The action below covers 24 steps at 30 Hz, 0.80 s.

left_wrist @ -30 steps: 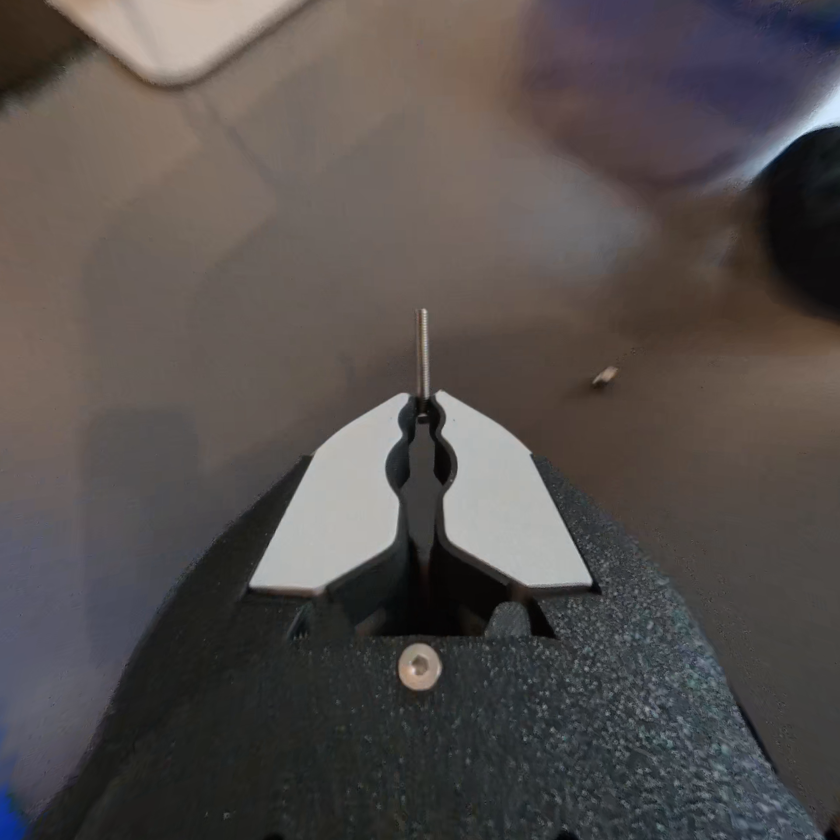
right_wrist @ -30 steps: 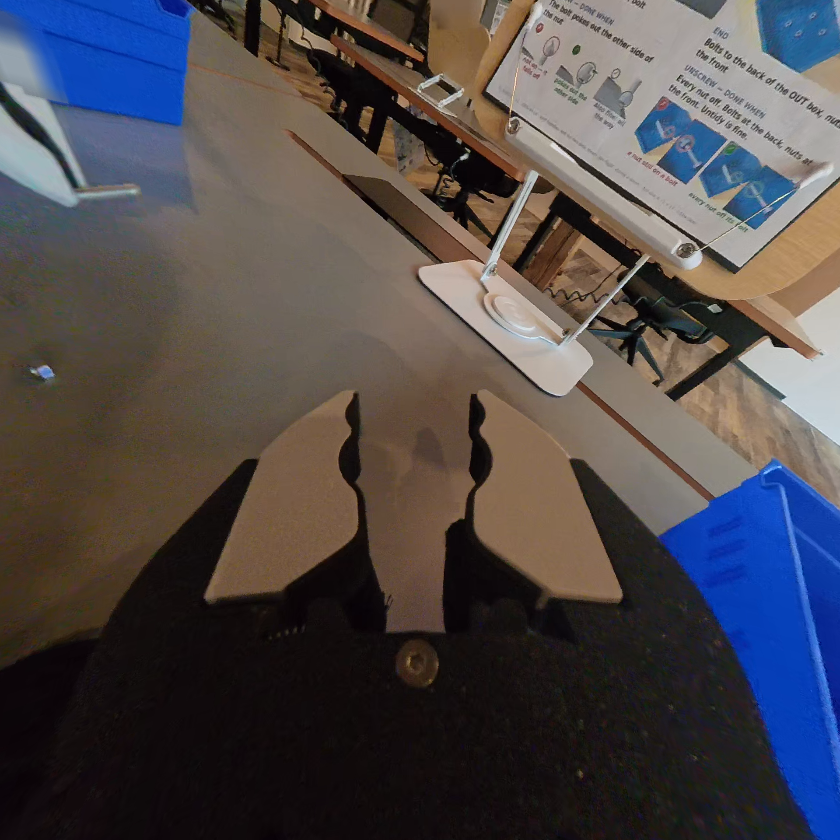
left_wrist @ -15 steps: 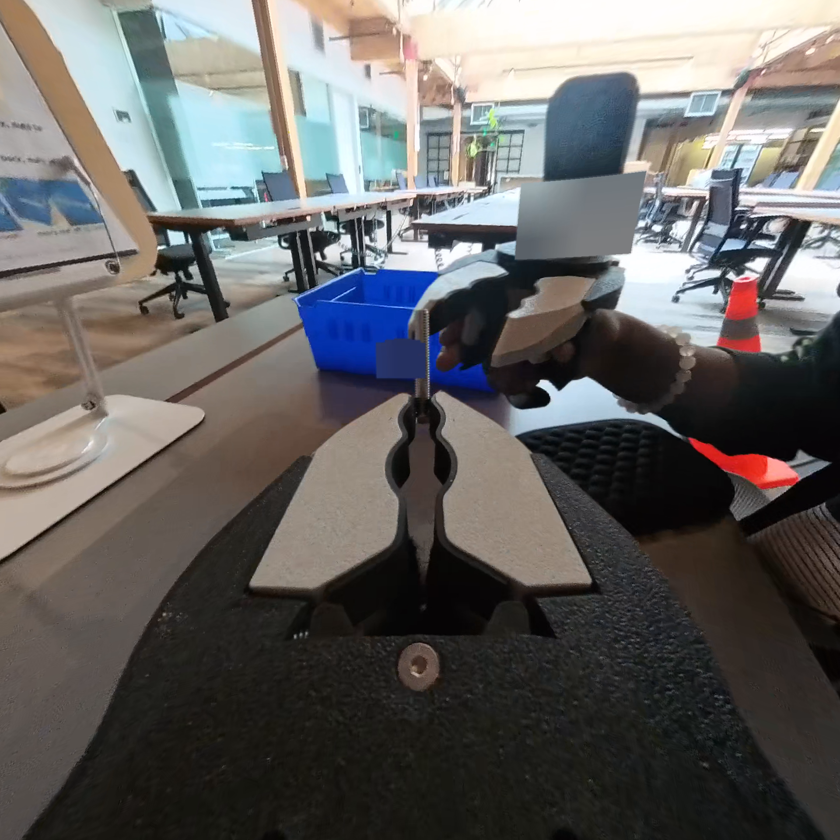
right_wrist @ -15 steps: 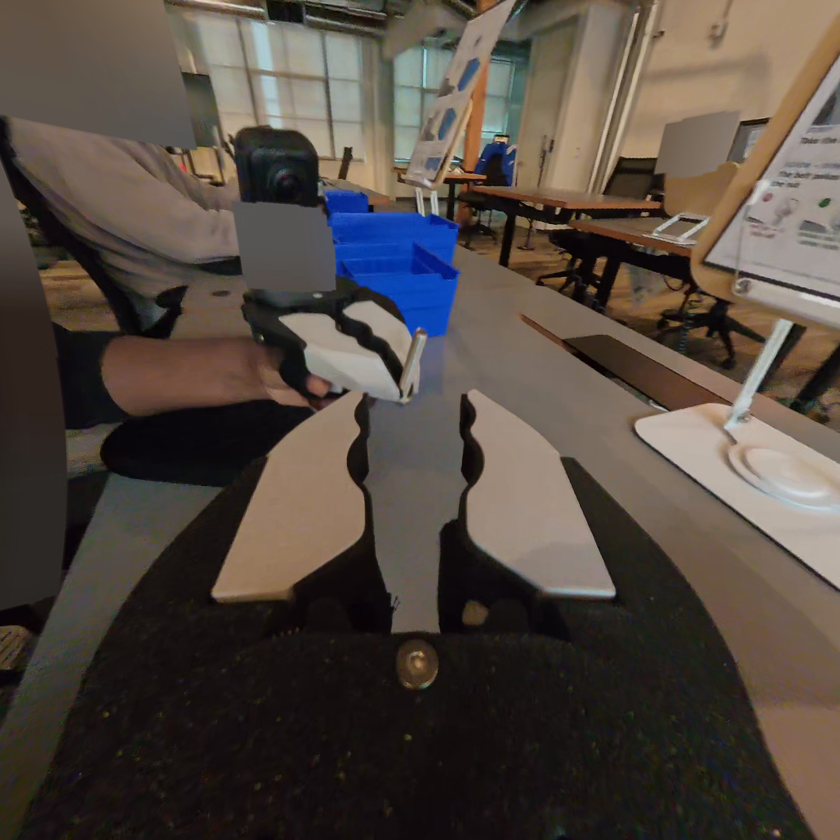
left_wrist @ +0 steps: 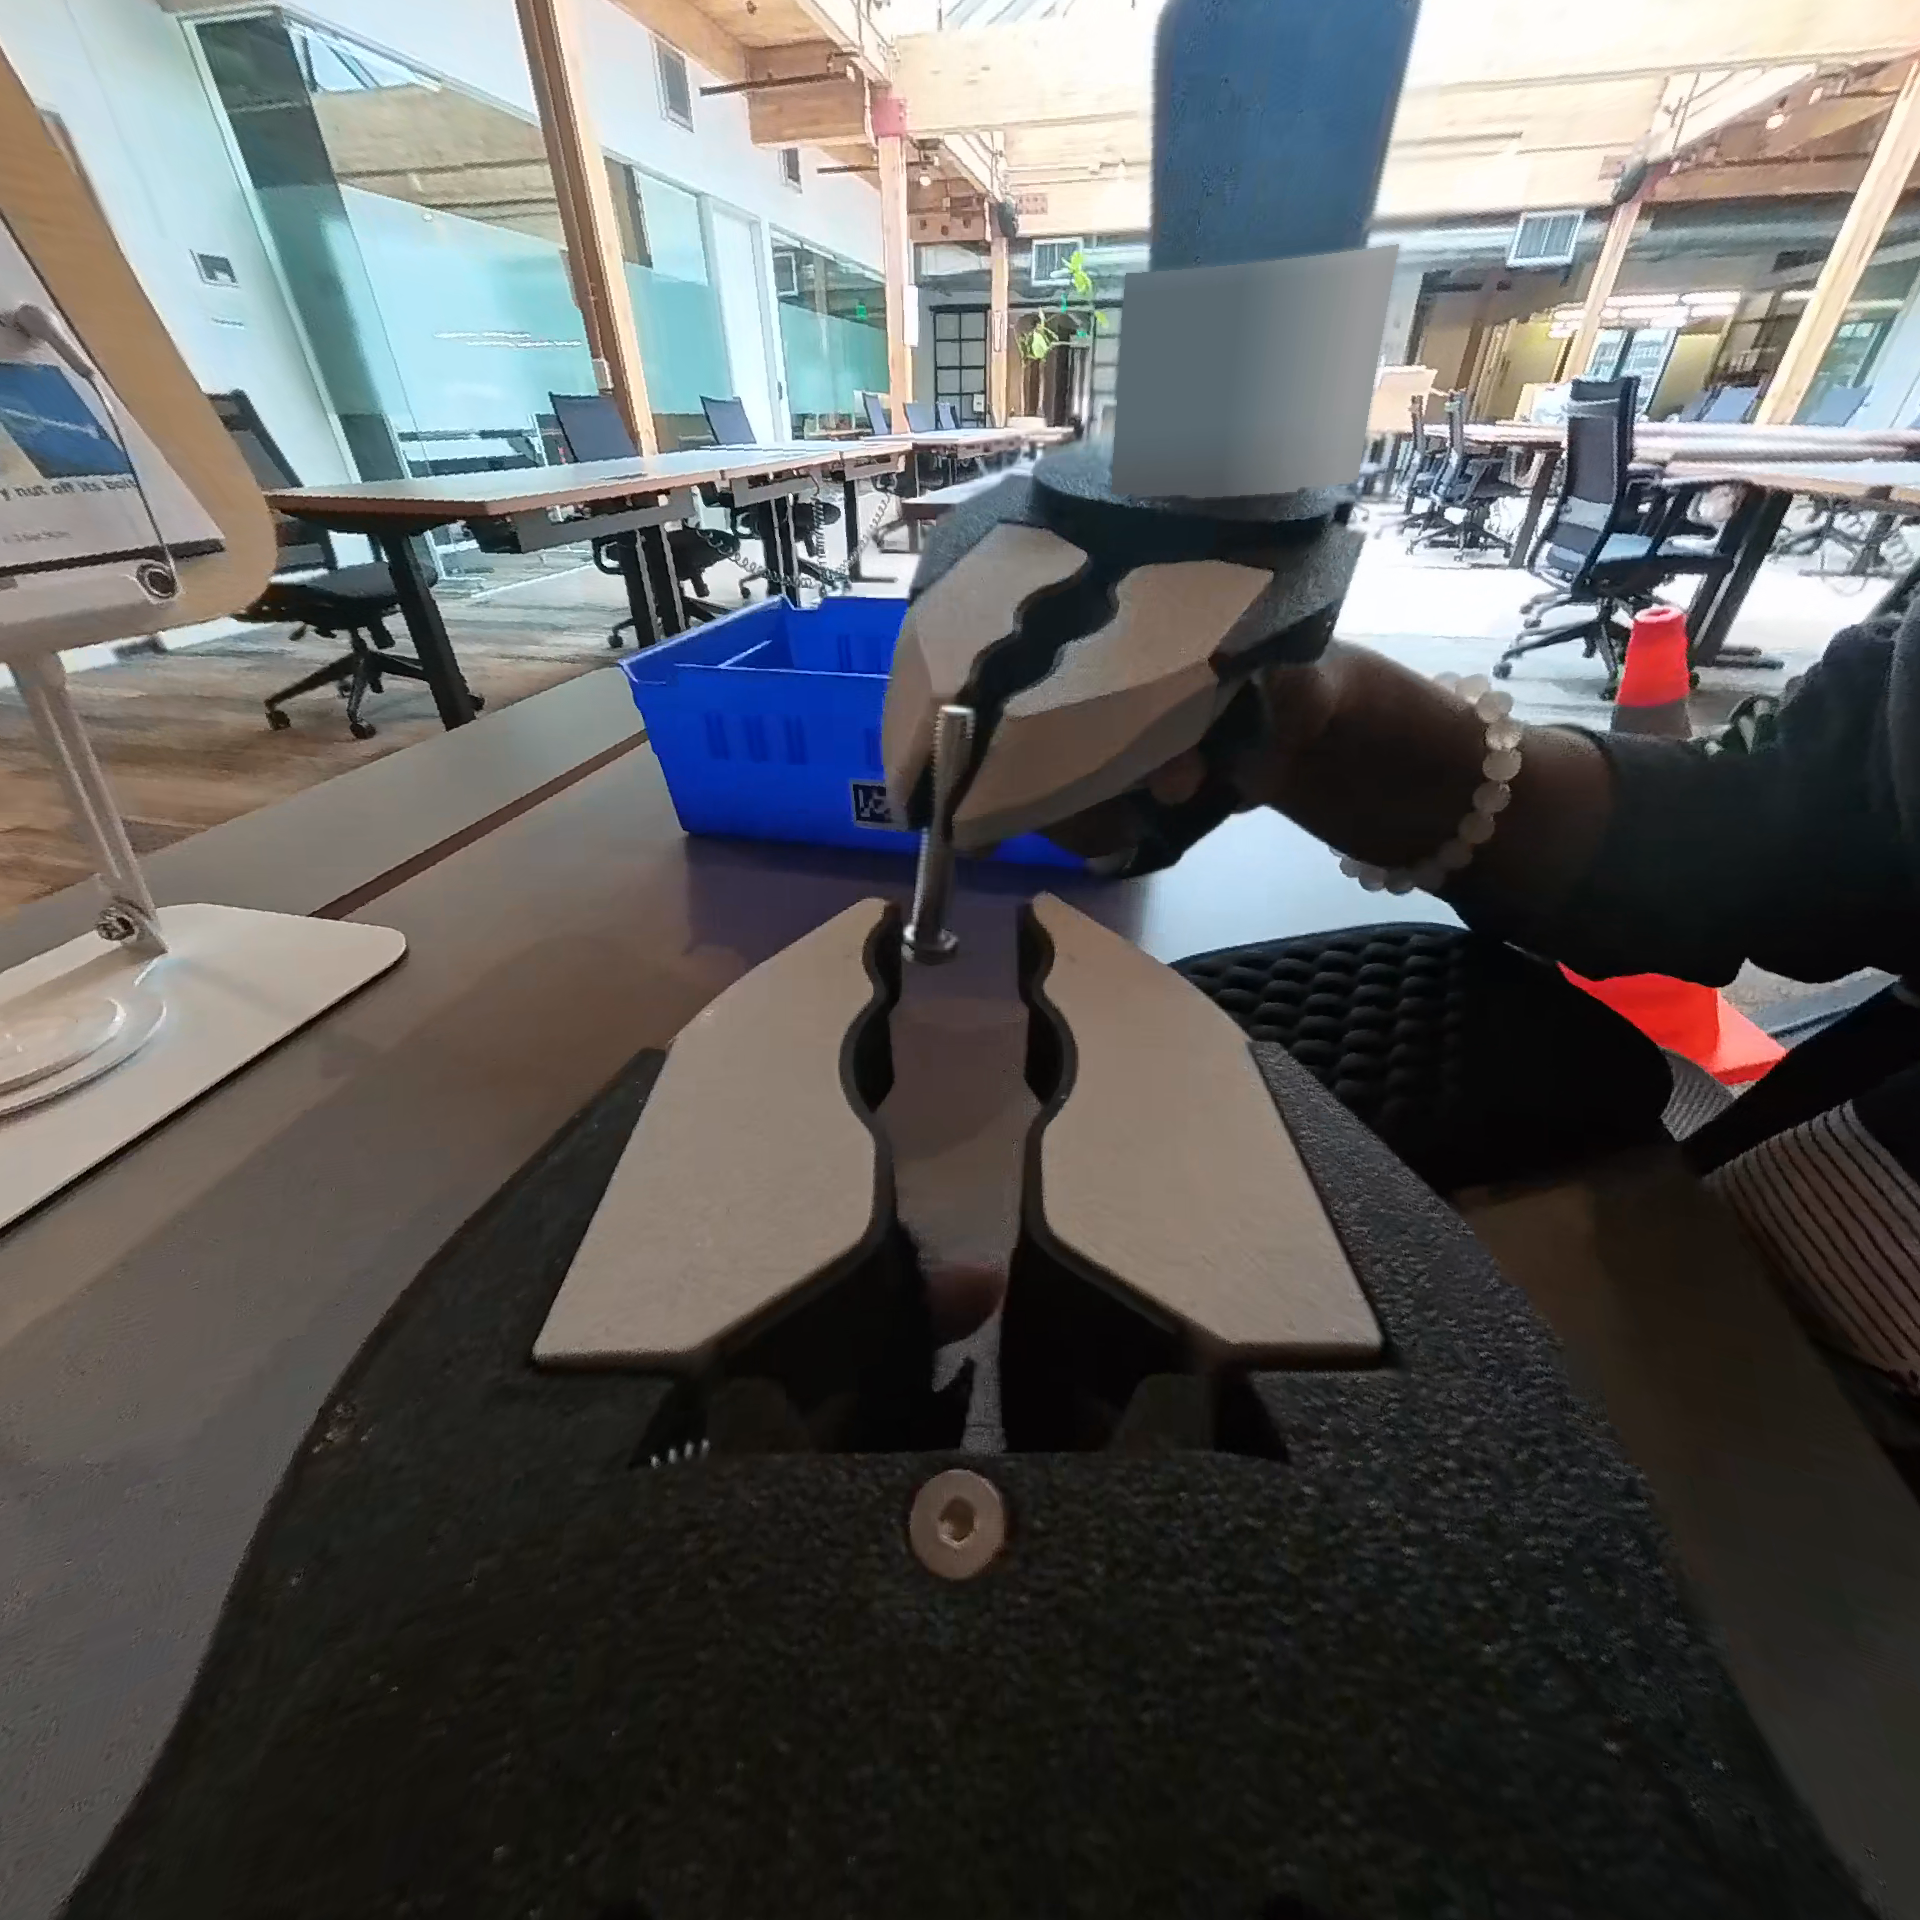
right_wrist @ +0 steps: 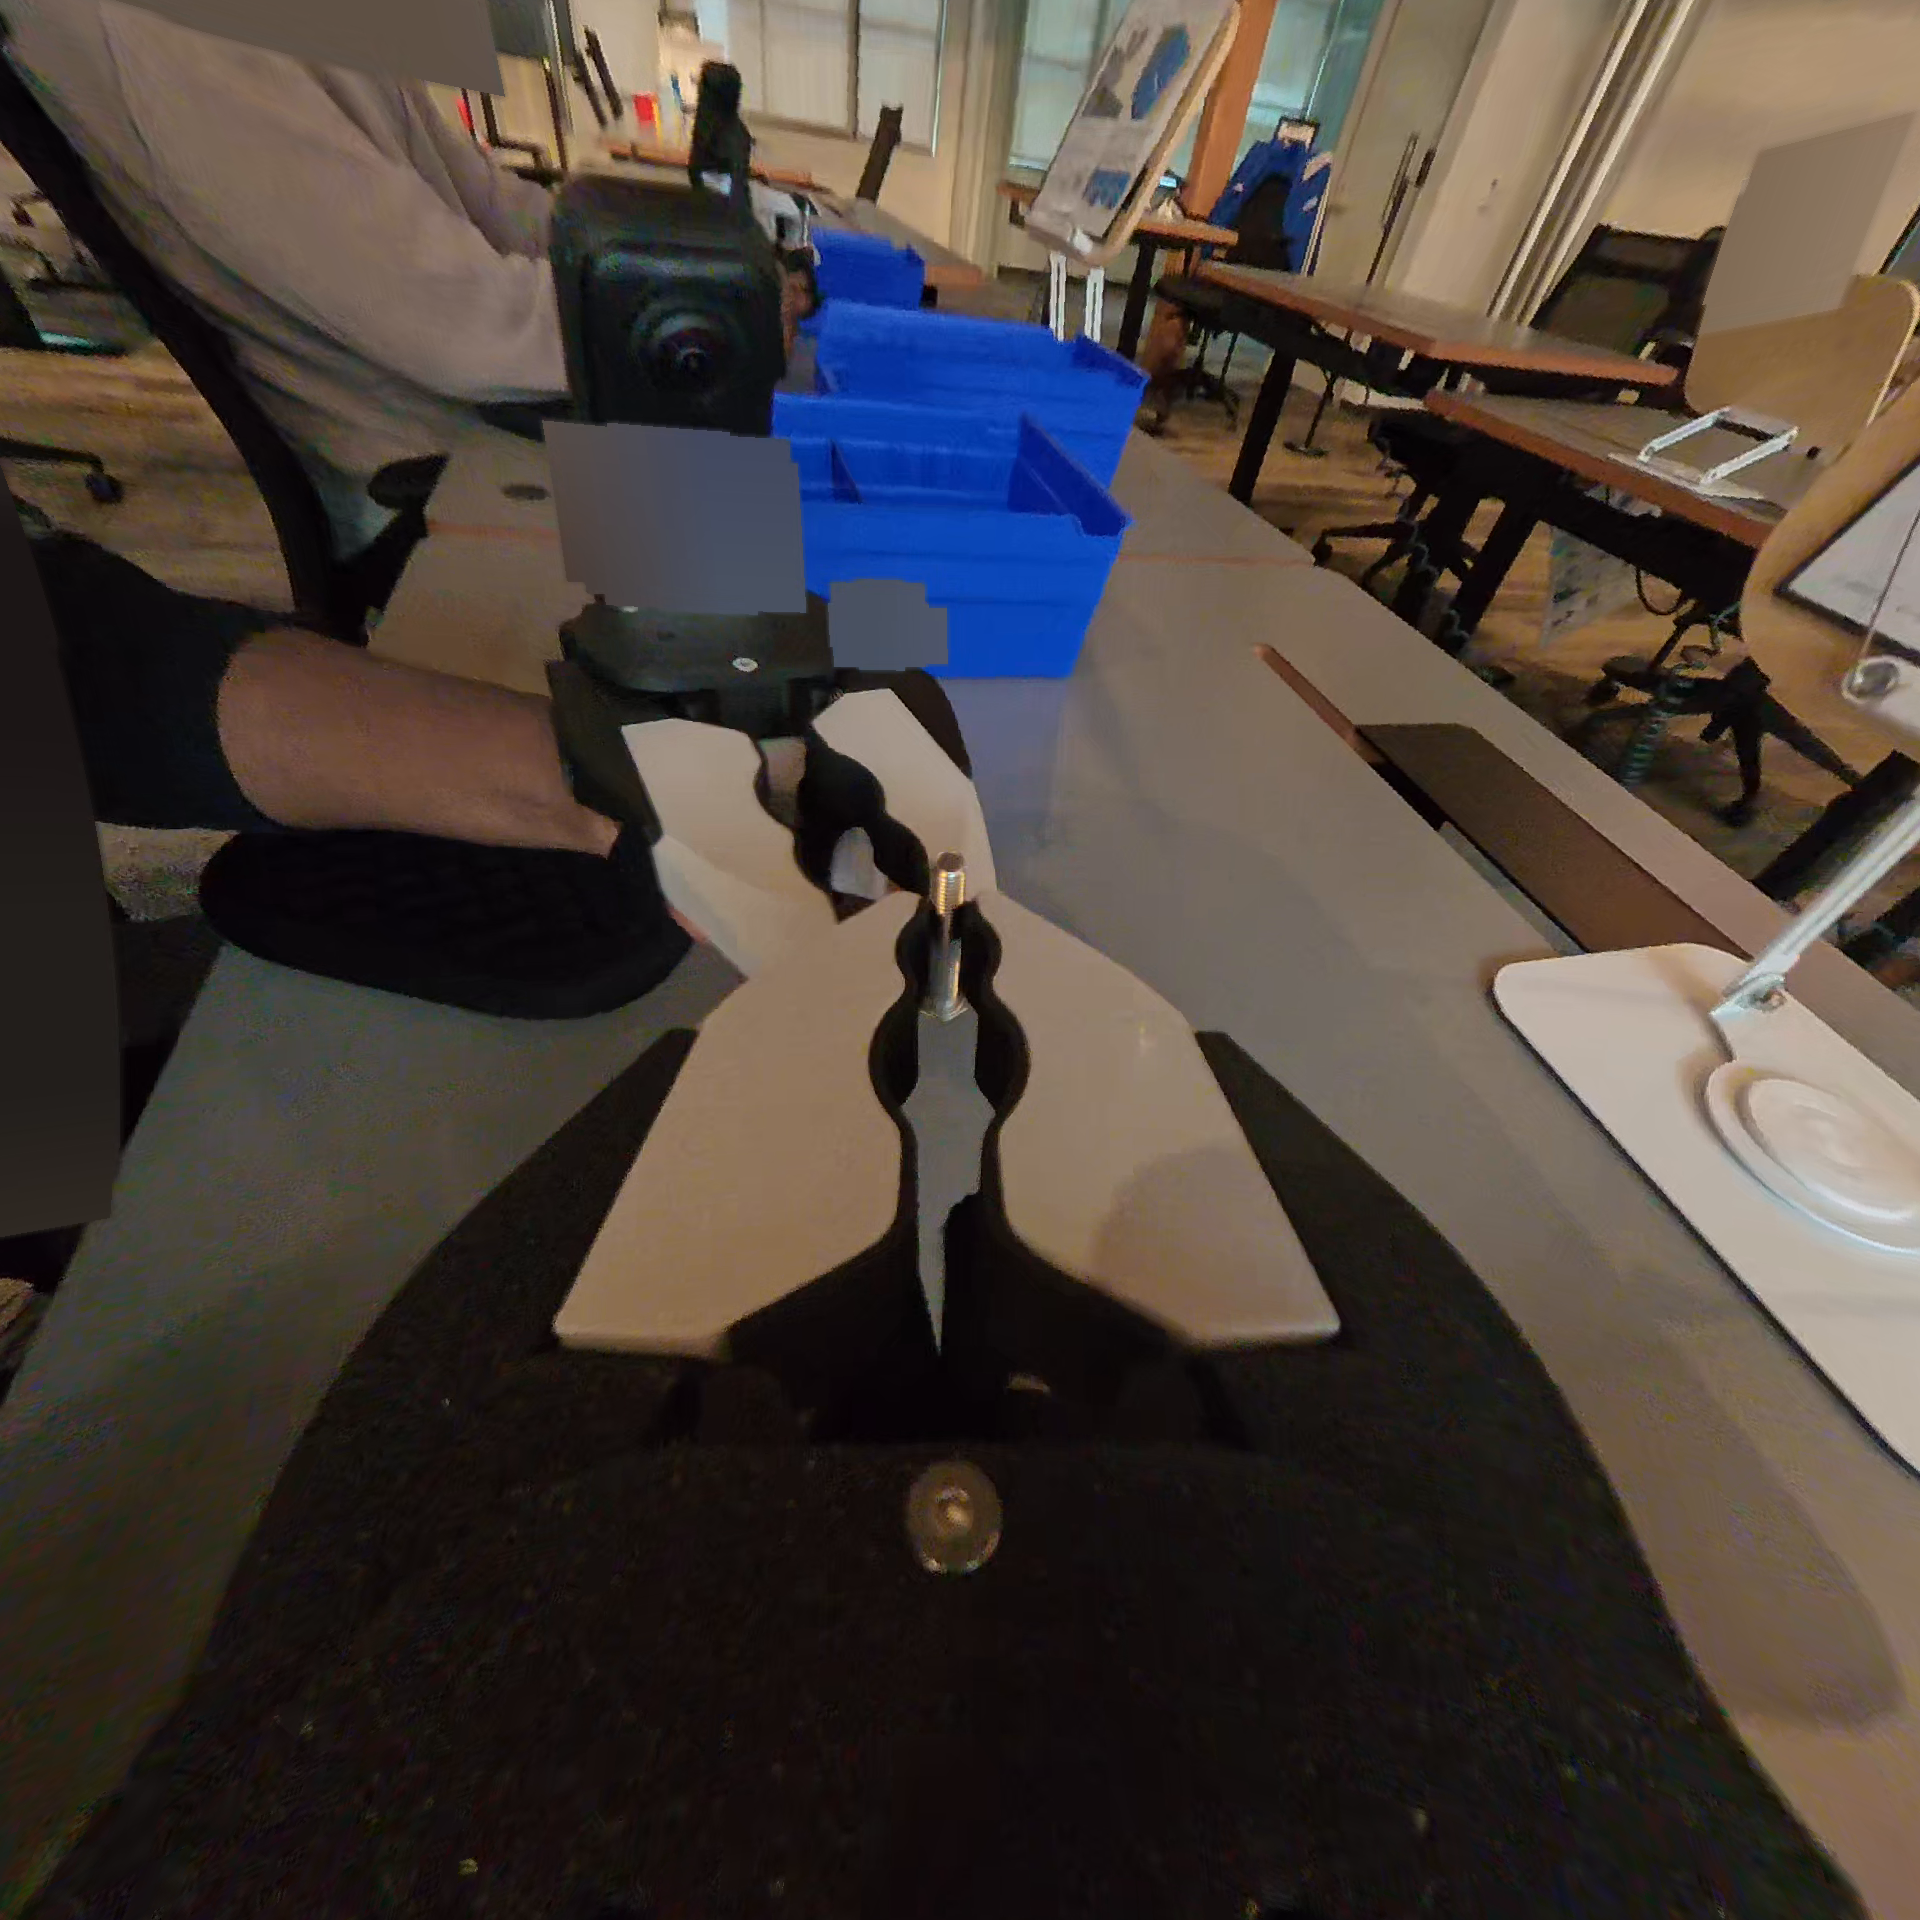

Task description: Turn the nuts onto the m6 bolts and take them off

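Since the earlier frames, the bolt (right_wrist: pixel 948 940) had been passed from one tool to the other: half a second before it was clamped by its head in the left tool (left_wrist: pixel 948 914), and the right tool (right_wrist: pixel 943 914) was wide open. Now the jaws of the right tool were closed on the threaded shank, with both pads pressed against it, and the left tool was opened part way. In the left wrist view the hexagonal head of the bolt (left_wrist: pixel 928 943) was seen between the left fingertips, close to the left one, but a gap was visible at least on the right side, so it was no longer gripped there. The bolt was held nearly upright in the air above the table (left_wrist: pixel 436 997), near the front edge where the person was sitting, and in front of the blue bin (left_wrist: pixel 769 748). No nut was seen on the bolt or in either tool in these views.

The step in hand was judged to be the handover of the bolt, as preparation for threading. For the next move the left tool would need to be drawn back clear of the head without knocking the bolt, and then a nut would have to be fetched and aligned with the thread. The grip on the thin shank looked narrow, so a tilt of the bolt was a risk.
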Available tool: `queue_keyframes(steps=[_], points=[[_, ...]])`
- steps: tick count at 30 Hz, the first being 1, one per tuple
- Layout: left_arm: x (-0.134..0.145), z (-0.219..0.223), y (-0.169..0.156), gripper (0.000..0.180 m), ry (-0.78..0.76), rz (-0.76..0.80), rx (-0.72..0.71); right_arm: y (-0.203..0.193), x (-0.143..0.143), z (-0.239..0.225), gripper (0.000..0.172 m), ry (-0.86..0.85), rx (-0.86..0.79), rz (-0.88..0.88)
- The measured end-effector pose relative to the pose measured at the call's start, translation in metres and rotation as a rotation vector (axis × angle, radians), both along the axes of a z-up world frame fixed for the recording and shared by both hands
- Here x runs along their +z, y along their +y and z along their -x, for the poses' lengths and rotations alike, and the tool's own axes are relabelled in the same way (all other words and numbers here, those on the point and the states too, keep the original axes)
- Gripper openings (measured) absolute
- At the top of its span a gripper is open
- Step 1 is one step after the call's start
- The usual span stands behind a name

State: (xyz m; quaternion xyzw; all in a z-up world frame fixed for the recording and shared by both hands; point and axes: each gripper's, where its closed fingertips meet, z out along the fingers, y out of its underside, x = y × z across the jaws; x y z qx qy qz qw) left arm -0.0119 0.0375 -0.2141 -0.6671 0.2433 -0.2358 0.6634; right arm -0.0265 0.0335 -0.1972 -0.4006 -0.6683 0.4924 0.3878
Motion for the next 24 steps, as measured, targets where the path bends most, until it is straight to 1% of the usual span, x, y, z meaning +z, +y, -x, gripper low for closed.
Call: queue_keyframes(steps=[4, 5, 7, 10, 12, 13, 16, 21, 24], points=[[-0.004, -0.004, -0.004, 0.039, 0.046, -0.016, -0.016, 0.003, -0.003, 0.002, 0.004, -0.019, -0.010, -0.022], [-0.004, -0.004, -0.004, 0.042, 0.044, -0.014, -0.015, 0.004, -0.004, 0.002, 0.004, -0.027, -0.010, -0.014], [-0.007, 0.004, 0.001, 0.055, 0.045, -0.003, 0.040, 0.005, -0.003, -0.001, 0.004, -0.032, -0.003, 0.006], [-0.009, 0.012, 0.002, 0.051, 0.033, 0.006, 0.058, 0.005, 0.008, -0.004, 0.004, 0.010, 0.012, 0.067], [-0.013, 0.011, 0.003, 0.043, 0.034, 0.021, 0.043, 0.000, 0.013, -0.004, 0.004, 0.037, 0.034, 0.104], [-0.015, 0.008, 0.002, 0.042, 0.042, 0.021, 0.034, -0.003, 0.014, -0.003, 0.004, 0.042, 0.045, 0.110], [-0.025, -0.001, 0.003, 0.042, 0.092, 0.030, 0.013, -0.012, 0.009, 0.000, 0.005, 0.026, 0.067, 0.096], [-0.033, -0.011, 0.002, 0.036, 0.134, 0.031, -0.010, -0.017, -0.008, 0.003, 0.004, -0.039, 0.075, 0.059], [-0.033, -0.011, 0.002, 0.027, 0.146, 0.021, -0.008, -0.018, -0.011, 0.003, 0.004, -0.051, 0.085, 0.070]])
